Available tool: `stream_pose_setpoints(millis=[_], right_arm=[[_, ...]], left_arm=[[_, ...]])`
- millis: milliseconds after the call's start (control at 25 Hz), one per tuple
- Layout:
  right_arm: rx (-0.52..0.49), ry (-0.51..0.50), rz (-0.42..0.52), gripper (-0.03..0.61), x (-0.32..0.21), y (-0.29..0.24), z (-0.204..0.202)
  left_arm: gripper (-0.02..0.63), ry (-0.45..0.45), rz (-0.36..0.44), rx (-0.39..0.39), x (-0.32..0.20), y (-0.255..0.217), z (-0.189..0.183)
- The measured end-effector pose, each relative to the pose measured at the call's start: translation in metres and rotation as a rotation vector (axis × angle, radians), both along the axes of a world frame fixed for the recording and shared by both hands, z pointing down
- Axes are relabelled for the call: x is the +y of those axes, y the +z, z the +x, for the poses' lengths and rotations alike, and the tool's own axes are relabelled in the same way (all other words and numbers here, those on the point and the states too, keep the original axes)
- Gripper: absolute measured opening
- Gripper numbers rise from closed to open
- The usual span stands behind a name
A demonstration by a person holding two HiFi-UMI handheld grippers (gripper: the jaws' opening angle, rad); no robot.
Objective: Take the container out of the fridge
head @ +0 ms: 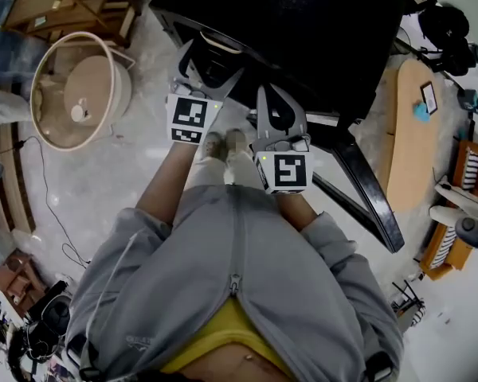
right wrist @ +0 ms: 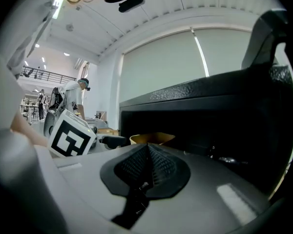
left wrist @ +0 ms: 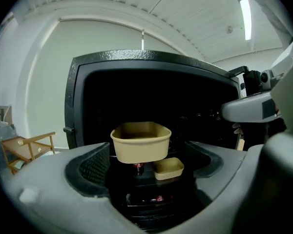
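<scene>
Left gripper [left wrist: 146, 172] jaws spread wide, holding nothing, facing tan container [left wrist: 140, 143] inside black fridge [left wrist: 75, 96], smaller tan tray [left wrist: 168, 168] just right, right gripper [right wrist: 147, 155] jaws pressed together, empty.

Container [left wrist: 140, 141]: tan tub, rounded-rectangular, open-topped, upright. Sits on a shelf near the front of the fridge [left wrist: 136, 62] cavity, about mid-height, long side facing out. Its walls taper downward under a thicker rim. Fridge: black, pebbled casing, standing open, interior dark.
</scene>
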State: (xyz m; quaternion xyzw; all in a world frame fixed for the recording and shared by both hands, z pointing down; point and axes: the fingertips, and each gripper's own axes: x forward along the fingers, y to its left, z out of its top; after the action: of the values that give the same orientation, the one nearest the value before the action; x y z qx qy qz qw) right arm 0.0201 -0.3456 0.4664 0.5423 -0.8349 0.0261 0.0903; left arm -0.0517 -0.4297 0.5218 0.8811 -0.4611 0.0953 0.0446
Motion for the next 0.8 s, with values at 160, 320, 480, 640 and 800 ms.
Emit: stream_pose_setpoints(millis=[160,320,480,640,800], right_arm=[[0.008,0.028,-0.011,0.0,0.001,0.004,0.003],[0.012,0.054,-0.013,0.0,-0.001,0.004,0.006],[0.011,0.069,-0.019,0.0,0.0,0.006,0.007],[0.019,0.081,-0.02,0.0,0.002,0.006,0.008],[0.023,0.091,-0.028,0.0,0.005,0.009,0.009]], left_arm=[[0.488,0.009,-0.005,-0.003,-0.01,0.009,0.005],[0.495,0.009,0.003,0.004,-0.021,0.011,0.01],[0.512,-0.007,0.01,-0.006,-0.032,0.013,0.014],[0.517,-0.01,0.008,-0.006,-0.041,0.015,0.017],[0.515,-0.001,0.003,-0.012,-0.046,0.021,0.02]])
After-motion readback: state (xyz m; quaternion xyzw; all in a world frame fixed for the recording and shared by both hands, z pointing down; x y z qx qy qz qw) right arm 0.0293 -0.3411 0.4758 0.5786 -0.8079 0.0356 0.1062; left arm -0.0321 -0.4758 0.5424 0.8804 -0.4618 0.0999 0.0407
